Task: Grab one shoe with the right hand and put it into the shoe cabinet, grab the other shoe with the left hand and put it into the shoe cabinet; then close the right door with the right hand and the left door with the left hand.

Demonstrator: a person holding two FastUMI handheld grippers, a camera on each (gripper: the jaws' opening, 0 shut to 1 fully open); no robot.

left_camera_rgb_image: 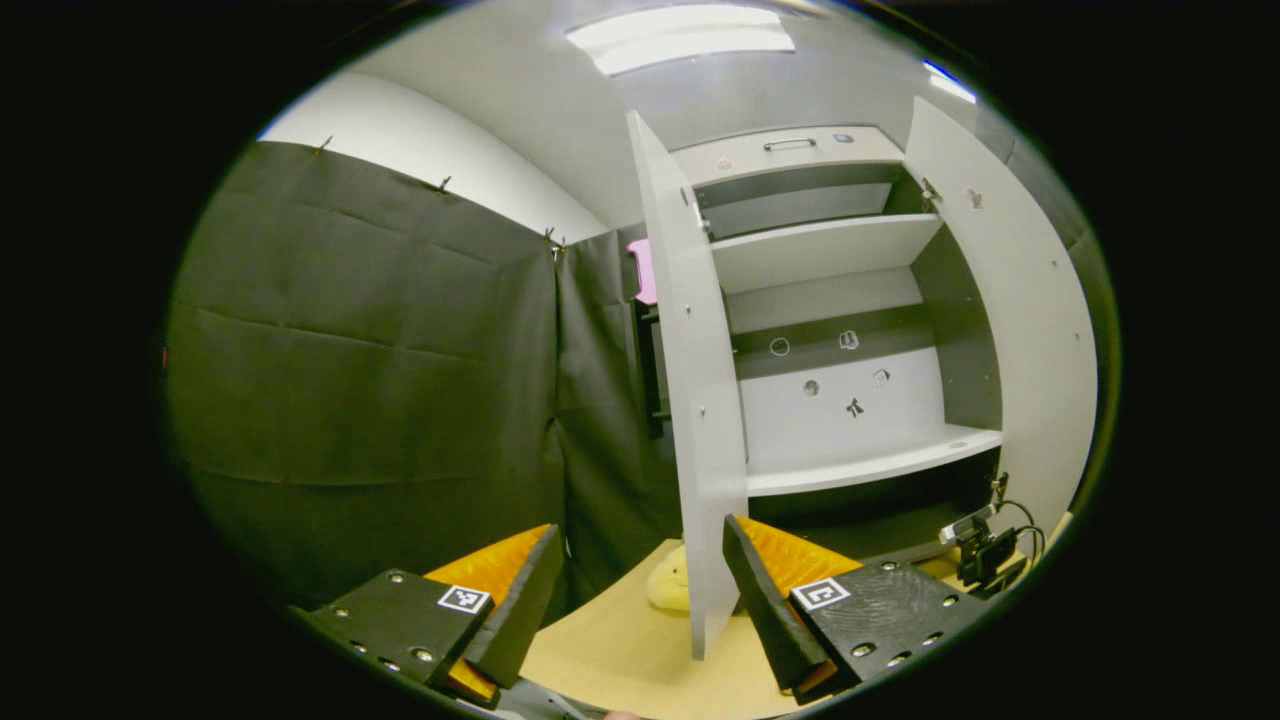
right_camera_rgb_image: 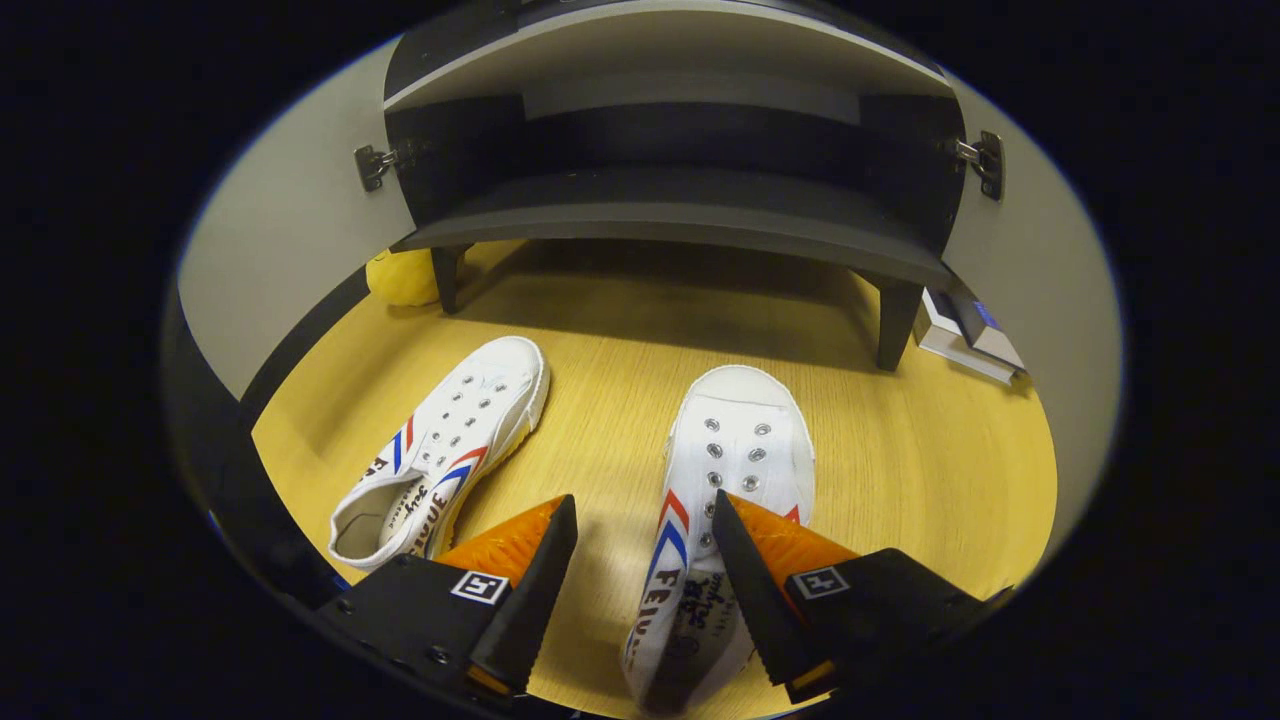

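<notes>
Nothing is stowed yet: both white canvas sneakers lie on the wooden floor before the open shoe cabinet [right_camera_rgb_image: 680, 215]. The right gripper [right_camera_rgb_image: 640, 560], fingers apart, straddles the right sneaker [right_camera_rgb_image: 735, 450]; the left sneaker [right_camera_rgb_image: 450, 440] lies beside it. The left gripper [left_camera_rgb_image: 640, 590] hangs with its fingers spread, empty, facing both open doors.

Hidden and cropped parts, both gripper views.
Yellow object [left_camera_rgb_image: 668, 583] half concealed behind left door [left_camera_rgb_image: 697, 420]; right shoe [right_camera_rgb_image: 715, 520] heel cut off at the view's edge, its side partly covered by one of the fingers [right_camera_rgb_image: 745, 580]; cabinet stickers [left_camera_rgb_image: 848, 341] too small to tell.

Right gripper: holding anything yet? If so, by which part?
Nothing held. The right gripper is open, fingers straddling the near shoe around its heel end, not clamped. The left gripper is open too, facing the cabinet.
</notes>
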